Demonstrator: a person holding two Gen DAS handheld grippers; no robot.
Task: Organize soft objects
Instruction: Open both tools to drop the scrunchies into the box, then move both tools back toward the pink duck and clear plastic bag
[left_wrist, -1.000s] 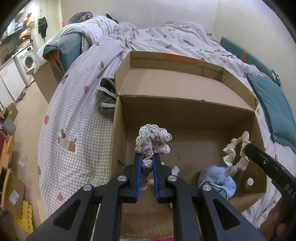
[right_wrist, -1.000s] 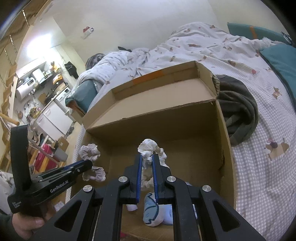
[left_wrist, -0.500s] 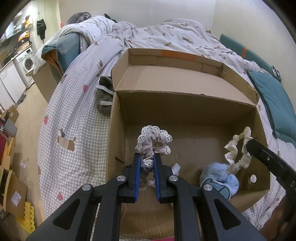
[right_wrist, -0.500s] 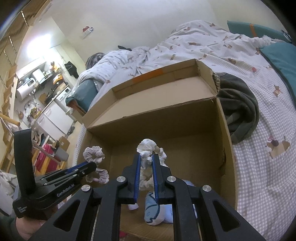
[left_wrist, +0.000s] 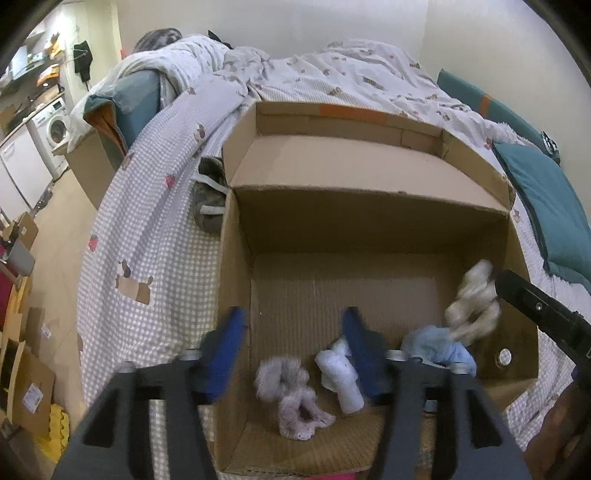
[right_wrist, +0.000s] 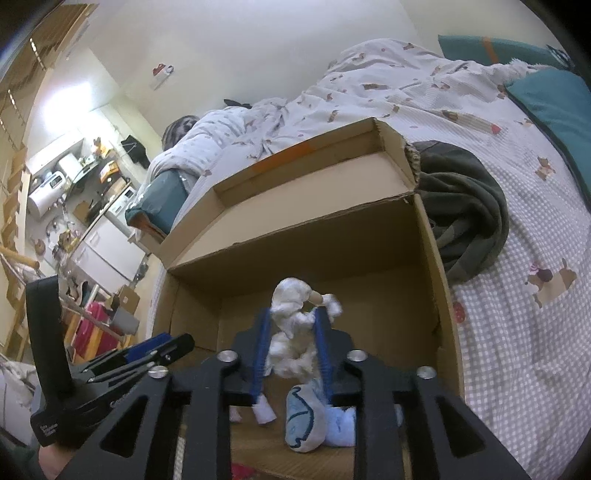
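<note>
Now the left gripper (left_wrist: 291, 350), fingers wide apart, is hanging over the pink scrunchie (left_wrist: 291, 400) lying below in the cardboard box (left_wrist: 236, 295). The right gripper (right_wrist: 291, 343), fingers half parted, is loosely bracketing the white scrunchie (right_wrist: 295, 317); next, I judge, it needs opening wider

The box (left_wrist: 236, 258) is open on top, so its mouth gives way in from above, and the far half of its floor is bare cardboard. Along the near edge lie a pink scrunchie (left_wrist: 291, 398), a white roll (left_wrist: 341, 380) and a blue sock (left_wrist: 439, 349), crowding that strip. The raised far flap (left_wrist: 351, 162) blocks entry from behind; a grey garment (right_wrist: 465, 221) lies against the right wall outside.
</note>
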